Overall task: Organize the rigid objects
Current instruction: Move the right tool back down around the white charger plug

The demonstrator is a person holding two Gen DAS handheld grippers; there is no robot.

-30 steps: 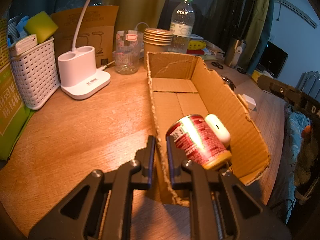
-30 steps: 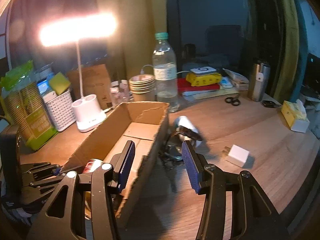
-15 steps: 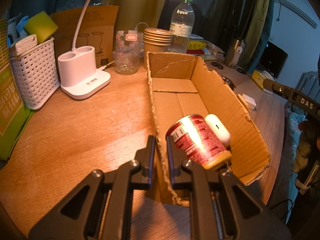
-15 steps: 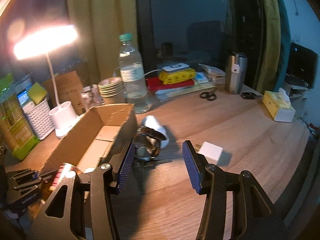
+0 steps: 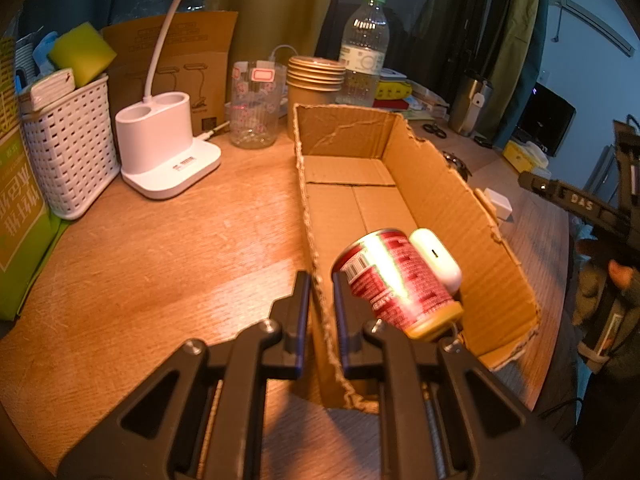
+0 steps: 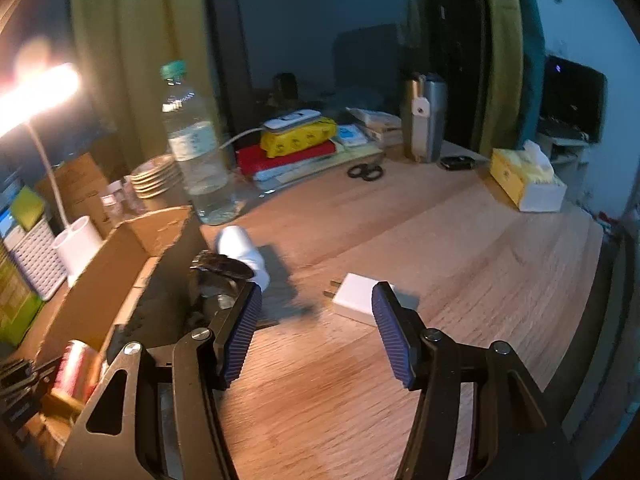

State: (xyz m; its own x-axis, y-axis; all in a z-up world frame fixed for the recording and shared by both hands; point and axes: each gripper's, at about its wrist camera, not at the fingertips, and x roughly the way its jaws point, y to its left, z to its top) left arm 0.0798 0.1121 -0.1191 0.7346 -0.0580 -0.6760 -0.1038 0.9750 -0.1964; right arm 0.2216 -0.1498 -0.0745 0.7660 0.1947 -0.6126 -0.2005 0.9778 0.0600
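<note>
An open cardboard box lies on the wooden desk. Inside at its near end lie a red can and a white earbud case. My left gripper is shut on the box's near-left wall. My right gripper is open and empty above the desk, right of the box. A white charger plug lies just beyond its fingertips. A white cylinder and a dark metal object lie beside the box wall. The can also shows in the right wrist view.
A water bottle, stacked paper cups, a glass jar, a white lamp base and a white basket stand behind the box. Books, scissors, a steel flask and a tissue box are further right.
My right gripper has swung right, away from the box and over the charger plug. My left gripper and the box have stayed still.
</note>
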